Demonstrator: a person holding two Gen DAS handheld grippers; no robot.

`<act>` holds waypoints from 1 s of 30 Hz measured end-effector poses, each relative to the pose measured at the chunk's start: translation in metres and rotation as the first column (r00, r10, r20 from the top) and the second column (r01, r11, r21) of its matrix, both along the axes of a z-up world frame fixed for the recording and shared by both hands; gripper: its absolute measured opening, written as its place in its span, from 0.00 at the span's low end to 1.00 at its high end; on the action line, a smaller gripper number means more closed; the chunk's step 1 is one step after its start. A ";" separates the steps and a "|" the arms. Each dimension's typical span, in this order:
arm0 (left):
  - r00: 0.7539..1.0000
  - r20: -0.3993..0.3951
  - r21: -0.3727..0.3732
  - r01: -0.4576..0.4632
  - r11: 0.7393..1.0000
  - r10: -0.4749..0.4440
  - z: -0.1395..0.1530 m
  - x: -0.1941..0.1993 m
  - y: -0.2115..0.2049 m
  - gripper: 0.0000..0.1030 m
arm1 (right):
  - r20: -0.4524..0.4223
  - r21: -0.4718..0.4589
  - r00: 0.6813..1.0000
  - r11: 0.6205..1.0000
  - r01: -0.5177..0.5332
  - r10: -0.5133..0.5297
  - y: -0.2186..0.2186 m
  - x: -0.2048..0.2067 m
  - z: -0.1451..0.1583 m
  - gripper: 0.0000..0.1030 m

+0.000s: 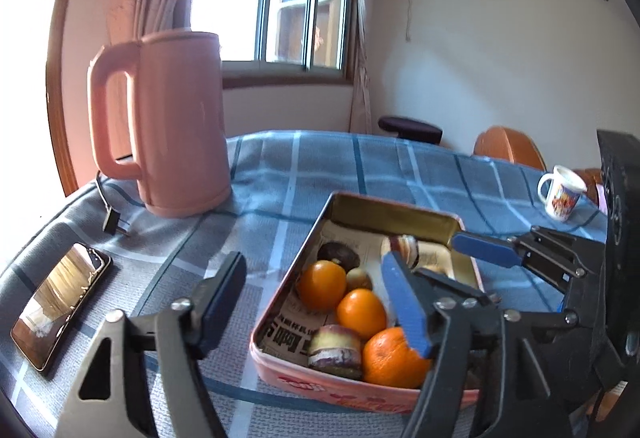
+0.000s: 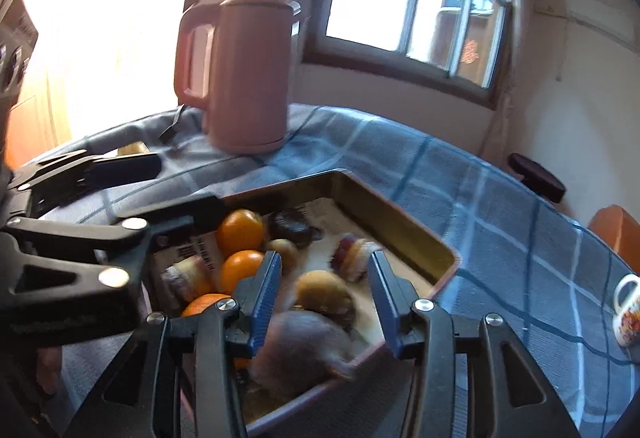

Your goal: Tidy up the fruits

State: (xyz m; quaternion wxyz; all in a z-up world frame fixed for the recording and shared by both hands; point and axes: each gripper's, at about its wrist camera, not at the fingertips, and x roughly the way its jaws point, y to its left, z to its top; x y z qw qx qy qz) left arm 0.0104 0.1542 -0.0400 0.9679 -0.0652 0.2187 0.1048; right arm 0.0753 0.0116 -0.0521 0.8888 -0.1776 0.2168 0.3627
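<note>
A pink metal tin (image 1: 276,304) lined with newspaper holds three oranges (image 1: 322,284), cut purple-skinned pieces (image 1: 336,350), a dark round fruit (image 1: 338,254) and a small brownish fruit (image 1: 359,278). My left gripper (image 1: 316,302) is open, its fingers straddling the tin's left wall. My right gripper (image 2: 324,304) is open above the tin's near corner (image 2: 440,278). A blurred purple-brown fruit (image 2: 304,350) and a brown fruit (image 2: 324,292) lie between its fingers. The right gripper also shows in the left wrist view (image 1: 436,262), and the left gripper in the right wrist view (image 2: 156,182).
A pink electric kettle (image 1: 168,122) stands at the back left, its cord and plug (image 1: 114,224) beside it. A phone (image 1: 60,304) lies at the left. A white mug (image 1: 562,192) stands at the right. A blue checked cloth (image 1: 360,166) covers the table.
</note>
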 end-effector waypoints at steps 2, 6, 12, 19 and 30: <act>1.000 0.019 0.010 0.005 1.000 -0.005 0.003 -0.001 -0.005 0.74 | 0.020 0.012 0.999 0.999 0.035 -0.036 -0.009 0.002 0.003 0.46; 0.999 0.041 0.032 0.010 0.999 -0.011 0.006 0.001 -0.015 0.78 | 0.051 0.066 0.993 0.992 0.105 -0.109 -0.033 0.007 0.011 0.52; 0.998 0.054 0.053 0.011 0.999 -0.014 0.006 0.006 -0.025 0.78 | 0.093 0.110 0.981 0.981 0.160 -0.170 -0.053 0.006 0.018 0.58; 0.998 0.066 0.081 -0.005 0.997 -0.001 0.006 0.004 -0.031 0.90 | 0.085 0.139 0.978 0.975 0.175 -0.188 -0.061 0.007 0.016 0.59; 0.996 0.083 0.093 -0.016 0.996 0.008 0.008 0.000 -0.032 0.97 | 0.083 0.195 0.974 0.962 0.191 -0.210 -0.072 0.006 0.018 0.69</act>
